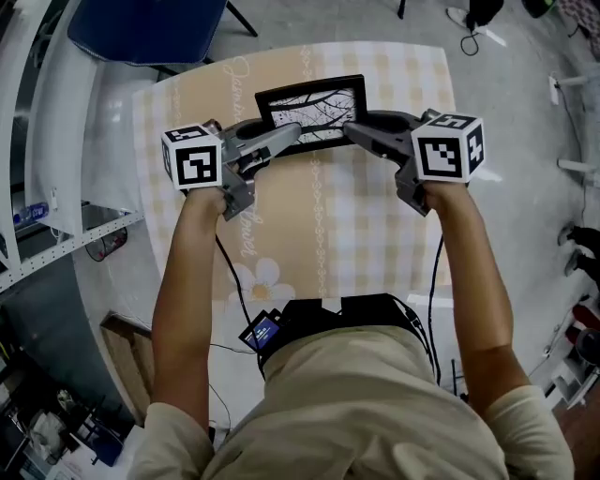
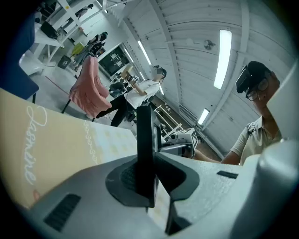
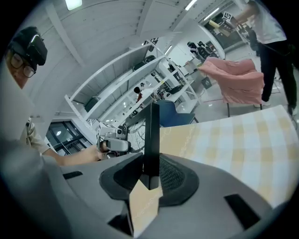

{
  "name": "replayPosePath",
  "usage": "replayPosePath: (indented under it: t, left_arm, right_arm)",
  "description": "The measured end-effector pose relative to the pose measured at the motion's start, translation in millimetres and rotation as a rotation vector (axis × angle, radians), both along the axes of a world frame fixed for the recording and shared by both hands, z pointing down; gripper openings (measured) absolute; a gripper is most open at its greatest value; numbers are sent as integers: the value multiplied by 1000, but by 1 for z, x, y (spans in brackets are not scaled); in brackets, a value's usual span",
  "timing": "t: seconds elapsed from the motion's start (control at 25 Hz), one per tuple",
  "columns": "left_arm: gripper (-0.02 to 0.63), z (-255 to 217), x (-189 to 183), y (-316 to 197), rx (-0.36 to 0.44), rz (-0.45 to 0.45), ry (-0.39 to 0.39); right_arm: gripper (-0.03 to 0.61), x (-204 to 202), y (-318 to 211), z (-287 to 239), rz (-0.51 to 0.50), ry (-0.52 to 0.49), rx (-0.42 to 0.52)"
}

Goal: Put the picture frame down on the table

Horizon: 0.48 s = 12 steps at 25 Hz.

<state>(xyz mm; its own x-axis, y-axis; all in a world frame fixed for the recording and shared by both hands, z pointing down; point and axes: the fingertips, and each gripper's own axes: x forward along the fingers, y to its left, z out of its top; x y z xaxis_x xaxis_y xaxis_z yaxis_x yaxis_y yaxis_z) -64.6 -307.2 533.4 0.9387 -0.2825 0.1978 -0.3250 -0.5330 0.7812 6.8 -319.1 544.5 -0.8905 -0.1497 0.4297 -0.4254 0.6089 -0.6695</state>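
A black picture frame (image 1: pixel 312 111) with a black-and-white branch print is held above the table (image 1: pixel 309 234), its picture facing up toward me. My left gripper (image 1: pixel 291 137) is shut on the frame's left edge, and that edge runs as a dark bar (image 2: pixel 145 149) between the jaws in the left gripper view. My right gripper (image 1: pixel 352 129) is shut on the right edge, seen edge-on as the frame (image 3: pixel 151 142) in the right gripper view. Each gripper sees the other across the frame.
The table wears a yellow-and-white checked cloth with script lettering (image 1: pixel 246 202) and a daisy print (image 1: pixel 265 277). A blue chair (image 1: pixel 150 28) stands beyond the far left corner. Shelving (image 1: pixel 56 234) runs along the left. A person (image 2: pixel 145 93) stands in the background.
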Motion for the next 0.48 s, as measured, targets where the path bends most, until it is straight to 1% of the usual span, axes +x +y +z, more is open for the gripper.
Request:
replayPosePath:
  t: [0.48]
  left_arm:
    - [52,63,-2,-10,-87,0,-59]
  right_arm:
    - [110,-3,-9,67,22,72,-78]
